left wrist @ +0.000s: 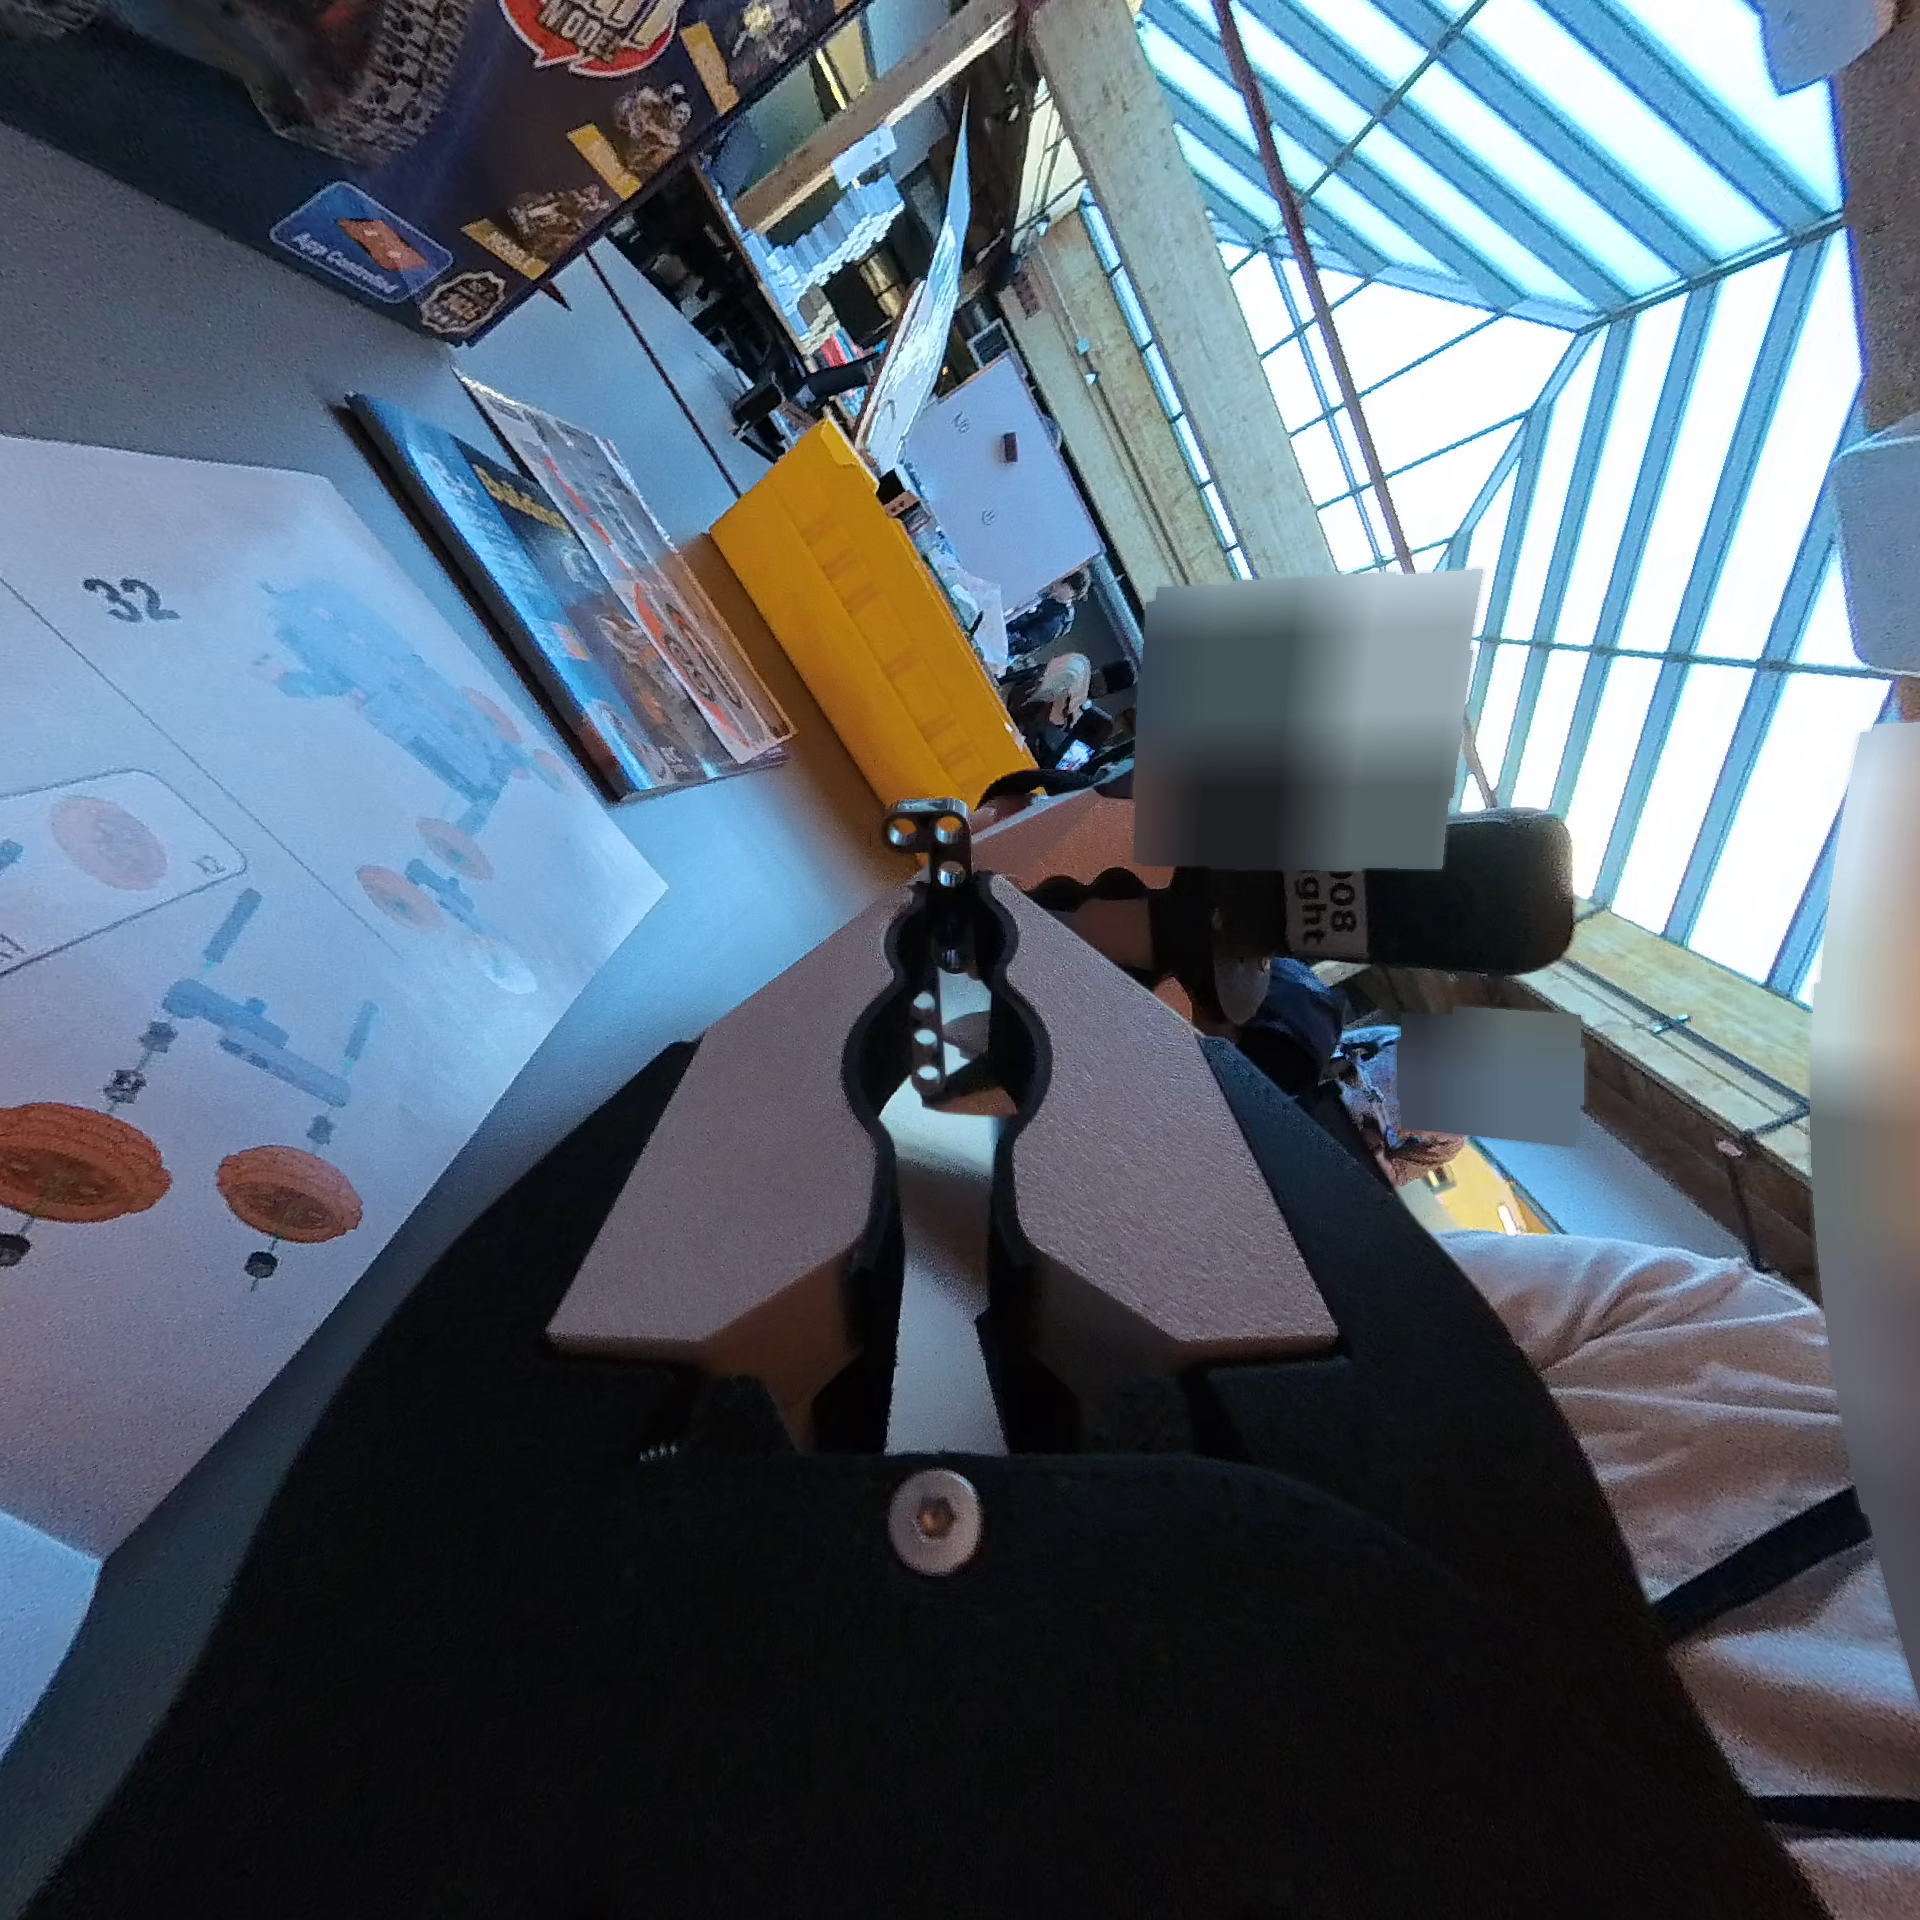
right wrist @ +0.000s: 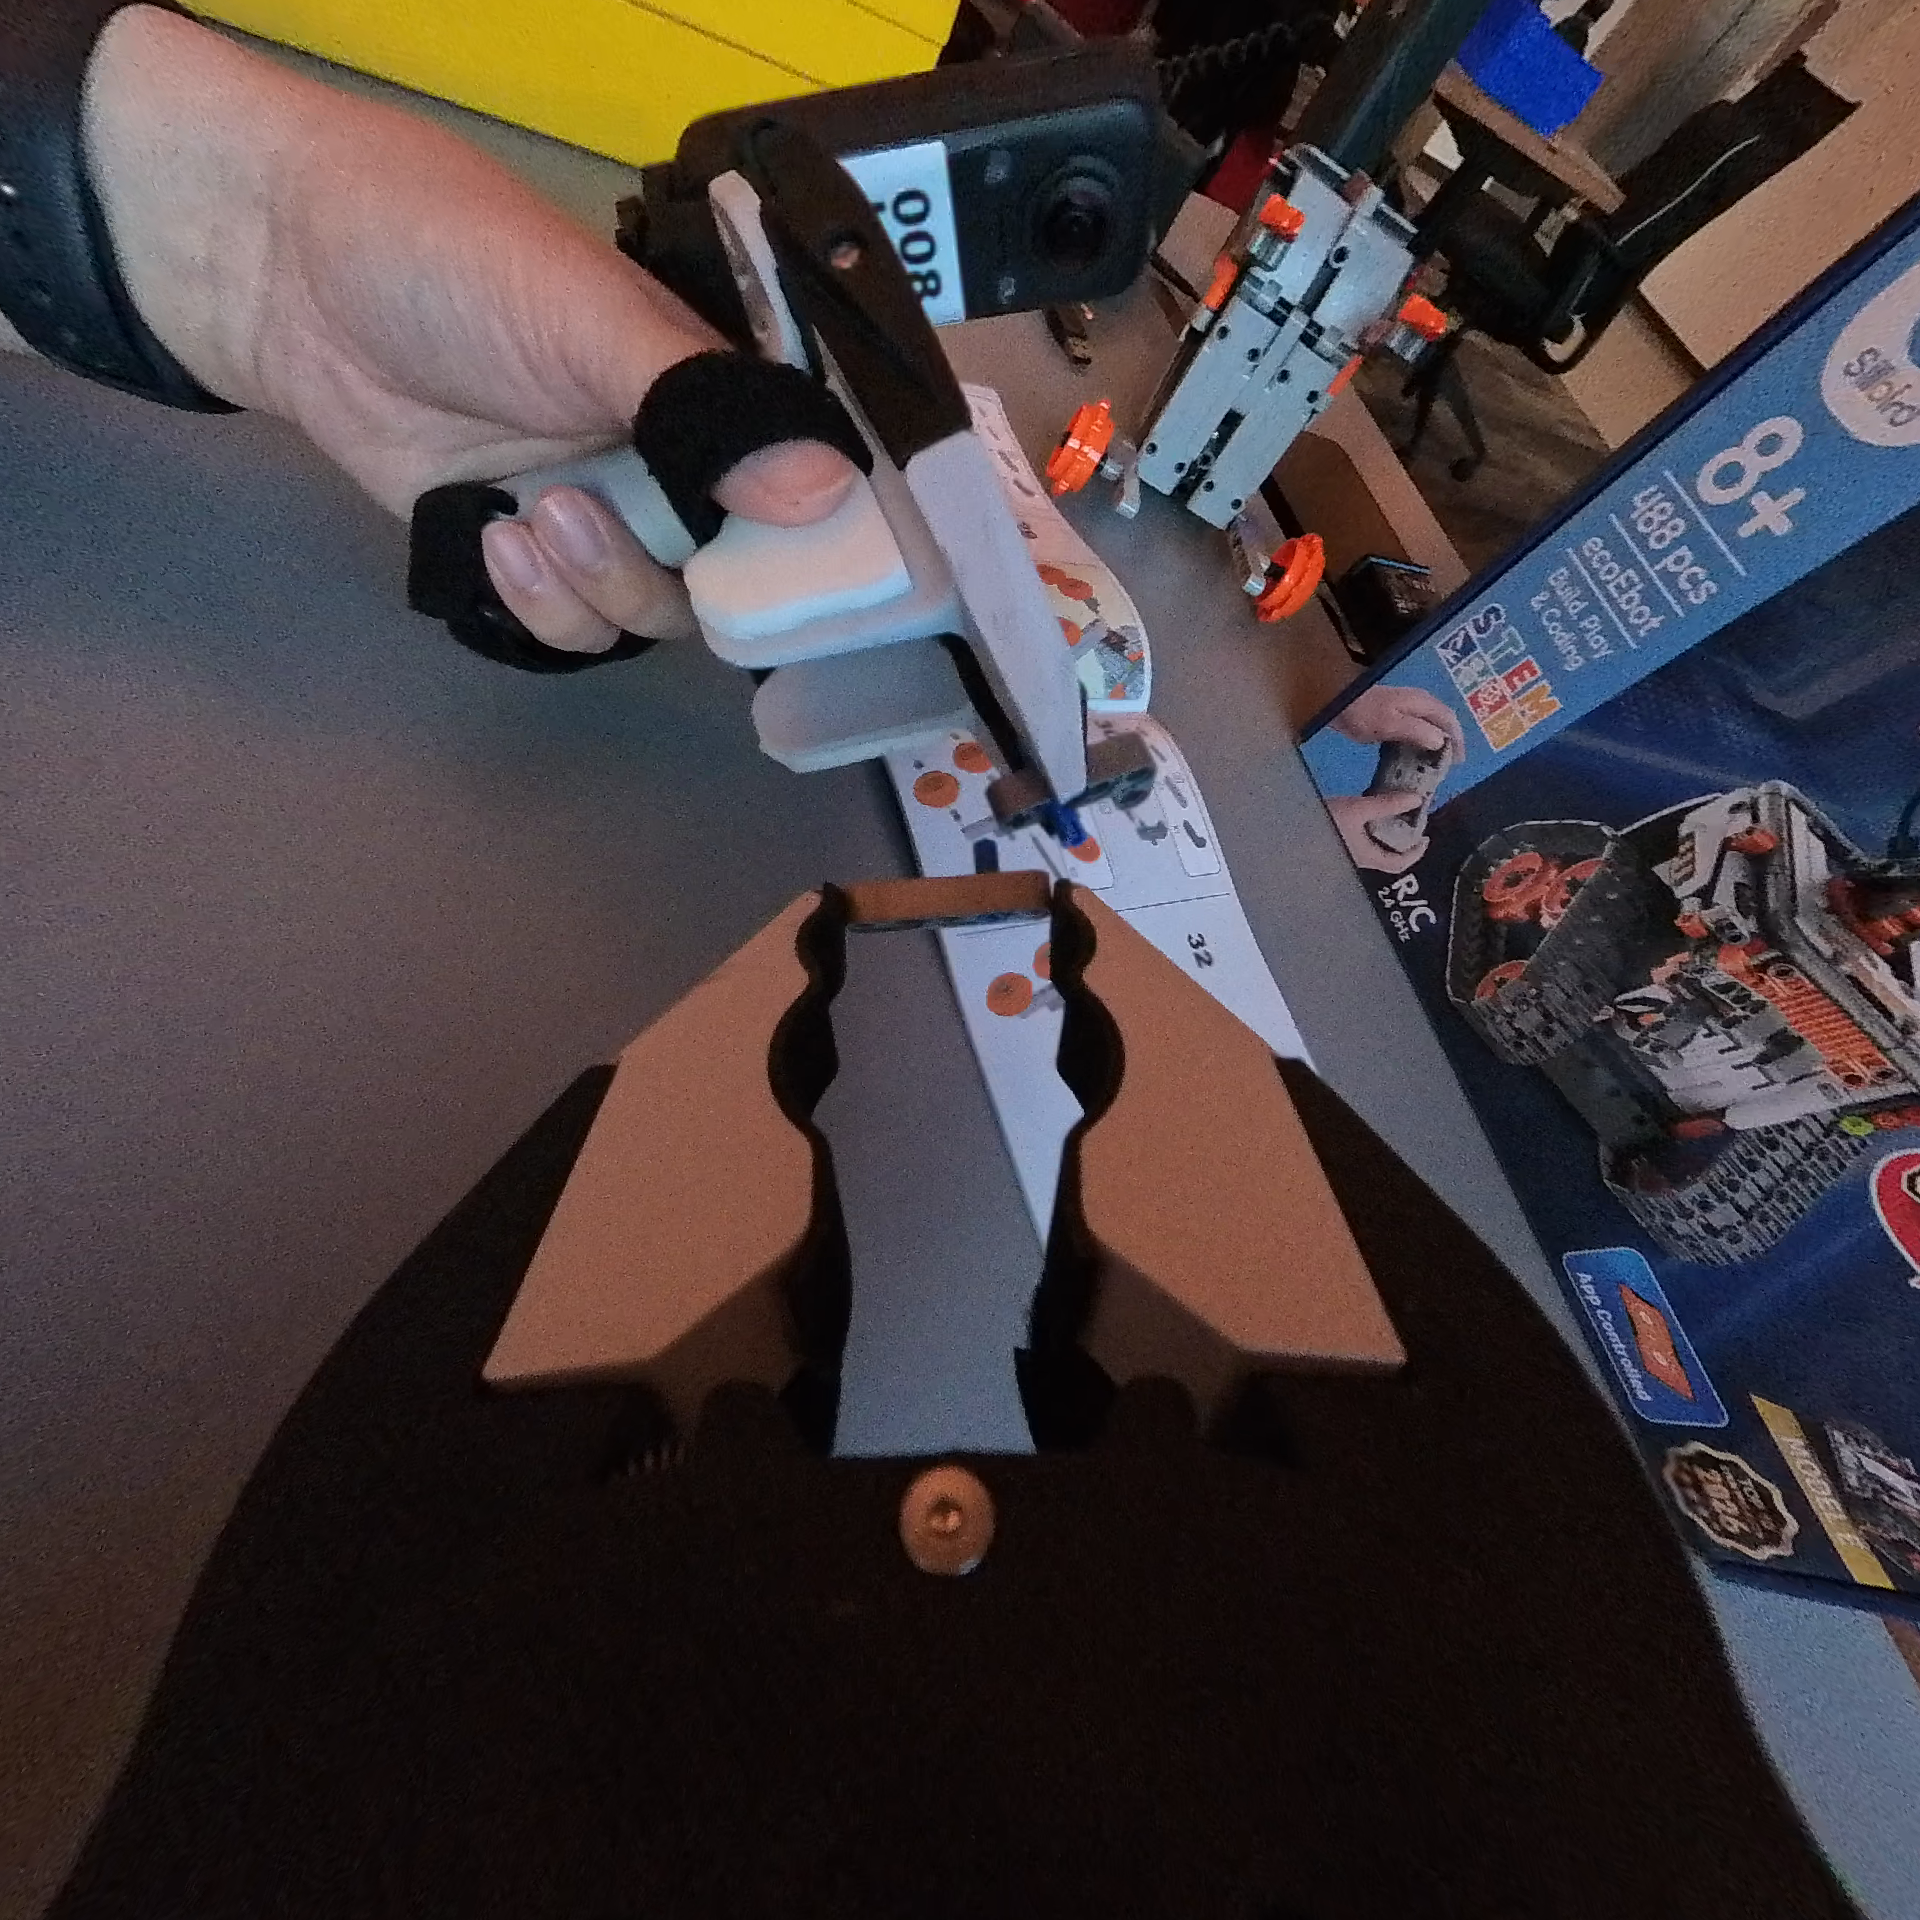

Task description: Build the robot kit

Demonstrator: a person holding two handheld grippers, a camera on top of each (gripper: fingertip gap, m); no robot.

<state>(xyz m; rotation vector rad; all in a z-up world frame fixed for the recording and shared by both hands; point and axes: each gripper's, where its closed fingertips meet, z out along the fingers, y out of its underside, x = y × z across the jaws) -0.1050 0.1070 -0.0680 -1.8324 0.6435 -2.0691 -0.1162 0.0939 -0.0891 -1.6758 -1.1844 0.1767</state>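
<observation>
The left tongs [left wrist: 940, 883] are pinching a slim grey perforated beam [left wrist: 932, 1023] between their tips, its T-shaped end [left wrist: 928, 826] sticking out past them. In the right wrist view the same left tongs [right wrist: 1060, 805] are hanging tilted above the tabletop [right wrist: 364, 831], carried by a hand [right wrist: 416, 343] with black straps over the fingers, and a small blue pin [right wrist: 1067, 821] is showing beside the grey piece they are gripping.

The right tongs [right wrist: 943, 902] are clamping a flat dark piece [right wrist: 940, 904] that is bridging the gap between their 2 tips, just short of the left tongs.

An open instruction booklet [right wrist: 1101, 1029] is lying on the tabletop beneath both tongs, its page showing orange wheels and grey parts. A blue product box [right wrist: 1662, 987] with a picture of a tracked vehicle is lying to the right of it. Beyond the booklet, a partly built grey model with orange wheels [right wrist: 1247, 384] is sitting on the tabletop. In the left wrist view, 2 more booklets [left wrist: 592, 613] are lying past the open one, with a yellow bin [left wrist: 873, 634] behind them.
</observation>
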